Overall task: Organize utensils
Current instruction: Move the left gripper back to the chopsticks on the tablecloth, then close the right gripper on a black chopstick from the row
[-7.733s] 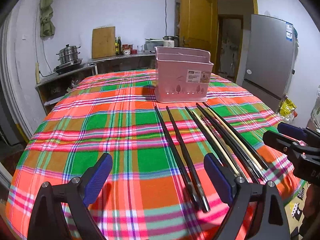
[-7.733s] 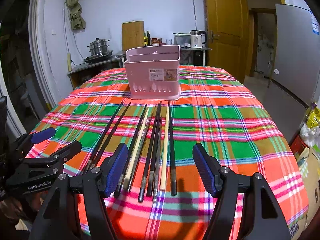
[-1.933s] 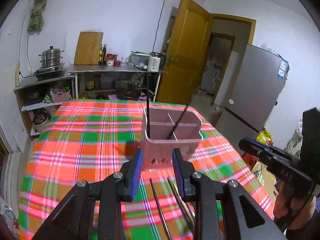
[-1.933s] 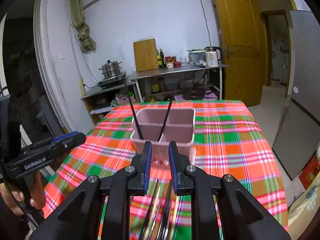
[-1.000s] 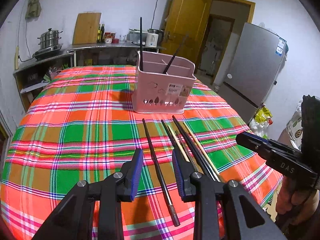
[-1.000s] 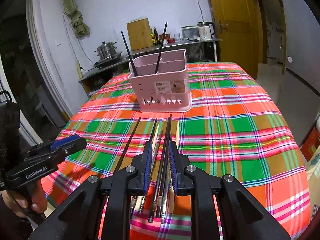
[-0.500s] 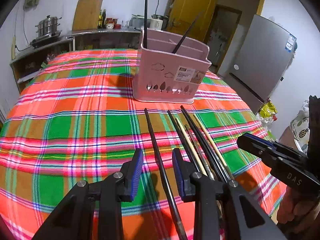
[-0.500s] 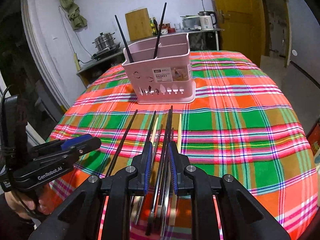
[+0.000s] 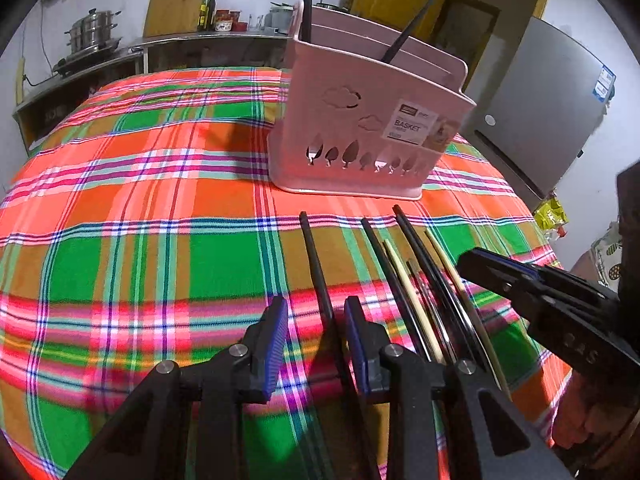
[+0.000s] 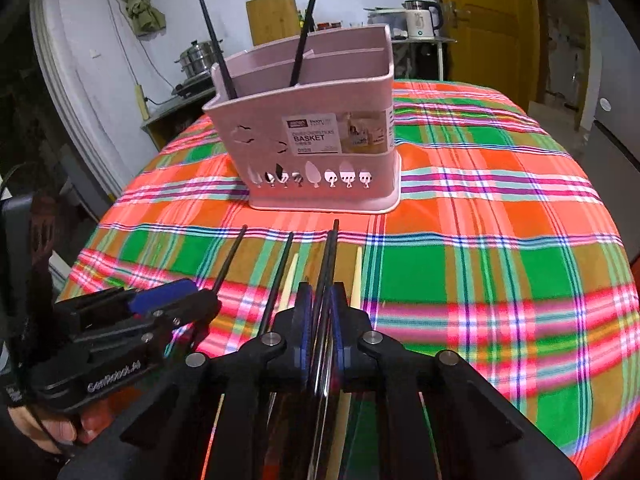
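1. the right gripper (image 10: 320, 320) has just been closing, and its blue pads now pinch a dark chopstick (image 10: 329, 256) from the bunch on the plaid tablecloth (image 10: 500, 280); half a second ago the same pads stood a little apart around it.
2. the left gripper (image 9: 314, 344) has dropped lower and nearer the table over the last second. its jaws are the same part-open width as before, and the lone black chopstick (image 9: 314, 256) lies between its pads with a gap on both sides — straddled, not gripped.
3. the pink basket (image 9: 372, 128) holds two dark chopsticks that were not in it at the start: one upright in the left part, one leaning in the middle. the row on the cloth is thinner by that pair, so i judge one round done and a second pick under way.
4. the rest — dark and pale sticks — lie side by side just in front of the basket, tips toward it.
5. both grippers point steeply down and forward at the thick ends of the sticks, side by side and close, each held in a hand (image 10: 60, 432) at its rear.
6. likely next — the left closes too, then both lift.
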`<state>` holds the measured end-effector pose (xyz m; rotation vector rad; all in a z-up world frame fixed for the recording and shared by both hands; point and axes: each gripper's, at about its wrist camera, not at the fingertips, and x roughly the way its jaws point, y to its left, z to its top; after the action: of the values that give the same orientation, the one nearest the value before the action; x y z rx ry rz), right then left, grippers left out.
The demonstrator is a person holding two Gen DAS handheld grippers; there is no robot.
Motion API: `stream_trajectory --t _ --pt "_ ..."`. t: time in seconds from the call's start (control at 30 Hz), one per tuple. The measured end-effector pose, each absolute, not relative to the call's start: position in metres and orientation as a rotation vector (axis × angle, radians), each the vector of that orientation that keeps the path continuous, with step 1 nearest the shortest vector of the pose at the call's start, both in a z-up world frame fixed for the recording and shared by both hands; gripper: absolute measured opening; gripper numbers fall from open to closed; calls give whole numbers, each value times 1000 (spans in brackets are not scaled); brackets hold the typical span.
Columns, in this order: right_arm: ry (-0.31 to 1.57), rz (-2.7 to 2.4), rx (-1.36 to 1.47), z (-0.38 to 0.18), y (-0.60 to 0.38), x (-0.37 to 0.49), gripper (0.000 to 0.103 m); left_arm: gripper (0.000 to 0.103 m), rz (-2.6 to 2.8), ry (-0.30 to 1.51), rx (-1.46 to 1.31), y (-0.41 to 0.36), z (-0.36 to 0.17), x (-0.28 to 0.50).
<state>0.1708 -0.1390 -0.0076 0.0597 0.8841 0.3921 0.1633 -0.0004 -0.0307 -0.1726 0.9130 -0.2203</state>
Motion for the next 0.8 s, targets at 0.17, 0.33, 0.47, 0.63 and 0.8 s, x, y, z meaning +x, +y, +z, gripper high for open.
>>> stream_trajectory --t 0.17,0.33,0.47,0.63,0.8 --pt "907 397 54 -15 -132 189 7 25 -217 906 -162 -1 -32 172" --pt "938 391 36 -24 -127 201 7 23 -215 903 -153 -1 -32 175" --pt "942 388 33 -26 -129 204 7 21 -211 905 -148 -1 -32 175" --pt "946 382 42 -27 -133 204 7 20 -209 907 -147 1 -32 173" --pt "960 377 48 -29 -138 205 7 21 -205 912 -121 -1 -32 174"
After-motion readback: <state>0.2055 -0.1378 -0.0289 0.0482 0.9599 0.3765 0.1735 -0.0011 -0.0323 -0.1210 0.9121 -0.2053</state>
